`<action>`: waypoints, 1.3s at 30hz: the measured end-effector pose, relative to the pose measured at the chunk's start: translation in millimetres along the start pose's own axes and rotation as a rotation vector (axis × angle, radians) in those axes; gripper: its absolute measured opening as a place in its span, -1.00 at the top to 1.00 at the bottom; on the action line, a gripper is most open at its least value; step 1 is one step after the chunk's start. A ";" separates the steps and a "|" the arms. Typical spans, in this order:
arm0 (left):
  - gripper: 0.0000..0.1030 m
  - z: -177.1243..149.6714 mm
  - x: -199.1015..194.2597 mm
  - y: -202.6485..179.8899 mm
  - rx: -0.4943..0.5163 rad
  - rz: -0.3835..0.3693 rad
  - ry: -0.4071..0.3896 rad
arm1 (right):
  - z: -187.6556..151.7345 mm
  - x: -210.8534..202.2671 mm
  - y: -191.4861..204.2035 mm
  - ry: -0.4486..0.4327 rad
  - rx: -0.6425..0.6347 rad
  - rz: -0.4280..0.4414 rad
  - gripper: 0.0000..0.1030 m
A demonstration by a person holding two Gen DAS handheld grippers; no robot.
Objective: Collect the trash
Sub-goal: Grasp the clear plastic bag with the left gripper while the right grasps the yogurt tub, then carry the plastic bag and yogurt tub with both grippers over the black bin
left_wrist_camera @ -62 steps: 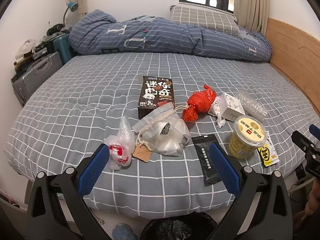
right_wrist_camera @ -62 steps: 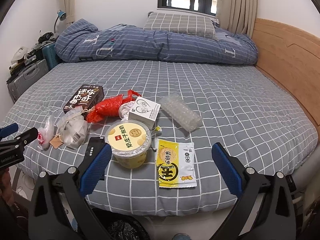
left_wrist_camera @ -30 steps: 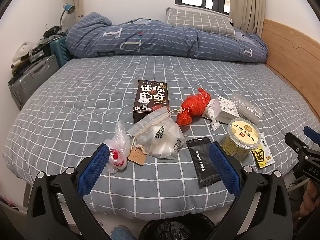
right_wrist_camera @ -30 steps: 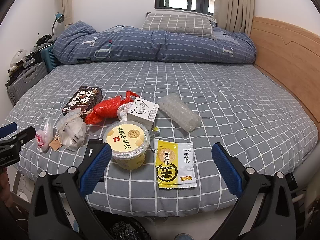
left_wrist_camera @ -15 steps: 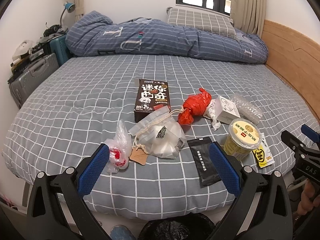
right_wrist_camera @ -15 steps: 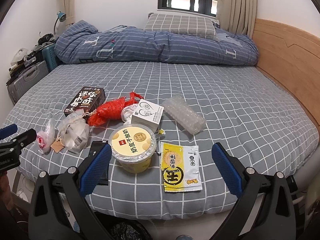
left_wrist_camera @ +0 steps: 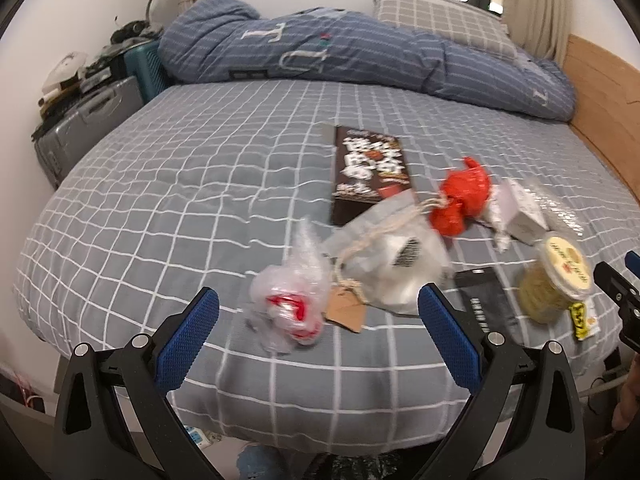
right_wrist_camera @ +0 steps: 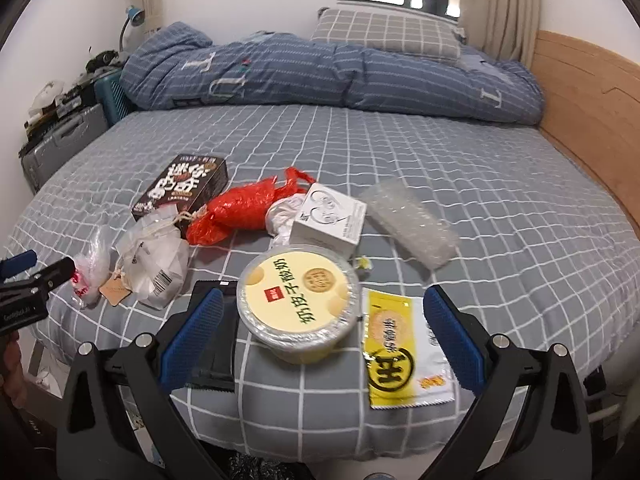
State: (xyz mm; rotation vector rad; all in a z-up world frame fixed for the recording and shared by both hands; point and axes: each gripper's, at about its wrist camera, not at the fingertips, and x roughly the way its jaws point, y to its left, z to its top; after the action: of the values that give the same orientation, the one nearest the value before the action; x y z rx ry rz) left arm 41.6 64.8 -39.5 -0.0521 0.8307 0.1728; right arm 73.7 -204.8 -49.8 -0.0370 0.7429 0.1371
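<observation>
Trash lies on the grey checked bed (left_wrist_camera: 180, 184). My left gripper (left_wrist_camera: 318, 320) is open and empty, just short of a clear bag with red inside (left_wrist_camera: 290, 300) and a white drawstring bag (left_wrist_camera: 394, 260). My right gripper (right_wrist_camera: 318, 324) is open and empty, its fingers either side of a yellow yogurt cup (right_wrist_camera: 298, 300), above the bed. A yellow sachet (right_wrist_camera: 402, 354) and a black sachet (right_wrist_camera: 218, 344) lie beside the cup. Behind are a dark box (right_wrist_camera: 182, 190), a red bag (right_wrist_camera: 240, 208), a white box (right_wrist_camera: 328, 220) and bubble wrap (right_wrist_camera: 410, 220).
A black bin bag (left_wrist_camera: 348, 466) shows below the bed's front edge. A rolled blue duvet (right_wrist_camera: 320, 76) and a pillow (right_wrist_camera: 384, 34) lie at the far end. Suitcases (left_wrist_camera: 84, 124) stand at the left. A wooden headboard (right_wrist_camera: 588, 100) runs along the right.
Both grippers have moved forward and closer to the bed. The left one has shifted left toward the clear bag. The right one has closed in on the yogurt cup. Nothing was picked up.
</observation>
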 end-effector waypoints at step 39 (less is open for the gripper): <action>-0.07 -5.5 75.4 24.6 -0.051 -0.054 0.118 | -2.2 60.3 8.6 0.087 0.049 0.016 -0.66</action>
State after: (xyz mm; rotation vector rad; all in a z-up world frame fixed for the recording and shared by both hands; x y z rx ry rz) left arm 83.2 98.4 -98.4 -0.1330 0.9420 0.1409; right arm 115.0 -189.8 -92.1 0.0098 0.8335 0.1333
